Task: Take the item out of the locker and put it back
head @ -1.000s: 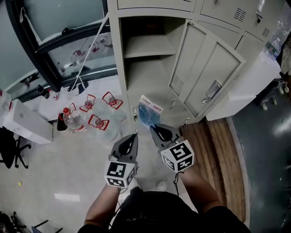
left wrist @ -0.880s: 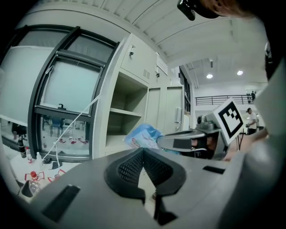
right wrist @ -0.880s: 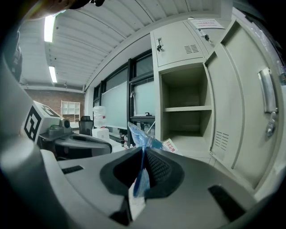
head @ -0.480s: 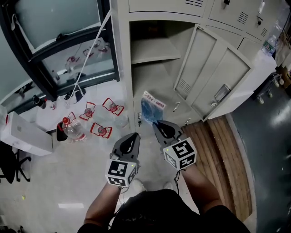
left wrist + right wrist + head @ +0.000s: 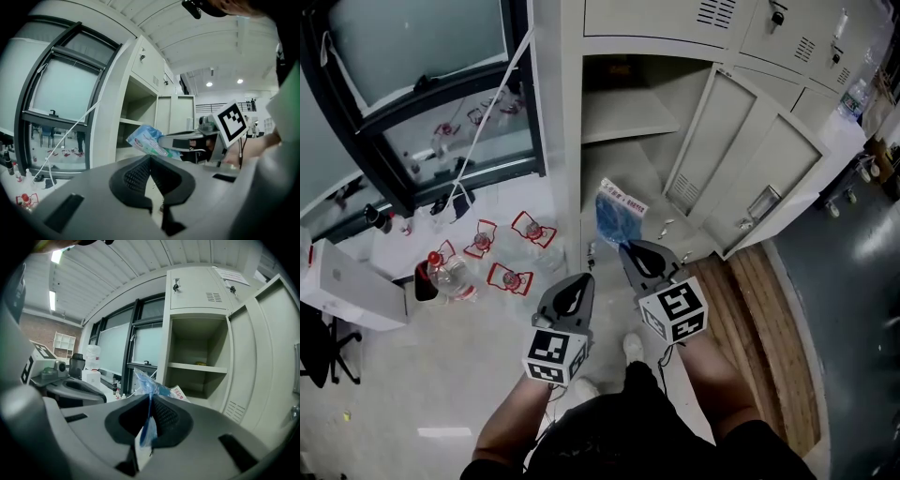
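A blue and white plastic packet (image 5: pixel 613 214) hangs from my right gripper (image 5: pixel 630 251), which is shut on its lower edge; the packet (image 5: pixel 151 389) runs up between the pads in the right gripper view. It is held in front of the open locker (image 5: pixel 628 112), whose door (image 5: pixel 745 169) swings out to the right. My left gripper (image 5: pixel 577 282) is shut with nothing in it, level with the right one and to its left. From the left gripper view the packet (image 5: pixel 147 140) shows just past the closed jaws. A shelf (image 5: pixel 197 366) crosses the locker with a small yellowish thing on it.
Several plastic bottles with red labels (image 5: pixel 502 248) lie on the floor at the left below a dark-framed window (image 5: pixel 422 84). A white box (image 5: pixel 347 286) stands at far left. Wooden boards (image 5: pixel 759 319) lie on the floor to the right. More closed lockers (image 5: pixel 797 42) run above and right.
Both grippers with the packet have come closer to the locker opening; the locker stands larger and more central in the head view. The grip on the packet is unchanged.
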A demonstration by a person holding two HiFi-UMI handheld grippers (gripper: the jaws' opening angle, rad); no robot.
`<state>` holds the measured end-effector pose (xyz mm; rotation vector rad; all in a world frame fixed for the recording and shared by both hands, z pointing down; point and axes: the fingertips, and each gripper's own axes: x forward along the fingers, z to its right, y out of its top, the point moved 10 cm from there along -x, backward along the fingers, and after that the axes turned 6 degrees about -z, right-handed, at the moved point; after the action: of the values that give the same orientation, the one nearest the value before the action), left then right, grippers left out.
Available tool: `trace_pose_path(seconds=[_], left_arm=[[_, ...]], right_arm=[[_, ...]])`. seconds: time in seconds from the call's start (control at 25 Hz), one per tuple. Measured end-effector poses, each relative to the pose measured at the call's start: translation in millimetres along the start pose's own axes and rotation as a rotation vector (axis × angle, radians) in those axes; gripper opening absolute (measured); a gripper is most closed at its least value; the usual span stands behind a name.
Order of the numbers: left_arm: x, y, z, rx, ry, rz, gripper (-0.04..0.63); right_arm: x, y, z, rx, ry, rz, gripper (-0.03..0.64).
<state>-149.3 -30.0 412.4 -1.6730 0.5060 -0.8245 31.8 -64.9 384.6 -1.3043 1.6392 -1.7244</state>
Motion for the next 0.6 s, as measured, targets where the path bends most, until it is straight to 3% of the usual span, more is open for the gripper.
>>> trace_pose_path(seconds=[0.6], left_arm=[[70, 21, -18, -0.012, 0.089, -0.009, 0.005]], right_arm=[[77, 4, 83, -0.066, 0.067, -0.017, 0.019]])
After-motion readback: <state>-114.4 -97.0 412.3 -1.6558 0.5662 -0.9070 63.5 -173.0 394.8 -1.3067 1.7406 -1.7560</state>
